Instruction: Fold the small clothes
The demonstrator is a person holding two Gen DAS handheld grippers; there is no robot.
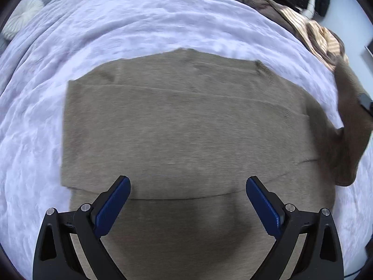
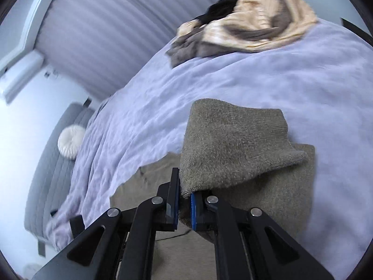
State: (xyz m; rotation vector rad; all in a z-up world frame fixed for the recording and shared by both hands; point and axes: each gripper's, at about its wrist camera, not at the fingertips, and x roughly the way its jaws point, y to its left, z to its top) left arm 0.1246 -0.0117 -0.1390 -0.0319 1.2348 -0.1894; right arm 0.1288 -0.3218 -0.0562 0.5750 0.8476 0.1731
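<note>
Right wrist view: your right claw (image 2: 185, 200) pinches sweater (image 2: 233, 149) sleeve; left claw (image 1: 188, 206) gapes empty above. Thin grip; fast swing may slip fabric, spoiling fold.

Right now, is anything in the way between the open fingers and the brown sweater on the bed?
No, nothing visible is in the way. The left gripper hangs open right above the brown sweater, with only air between. The pile of other clothes sits far off at the bed's edge. The right gripper already pinches a sleeve.

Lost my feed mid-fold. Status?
Left gripper open above taupe sweater. Right gripper shut on its sleeve, lifted. Clothes pile far off; nothing blocking.
</note>
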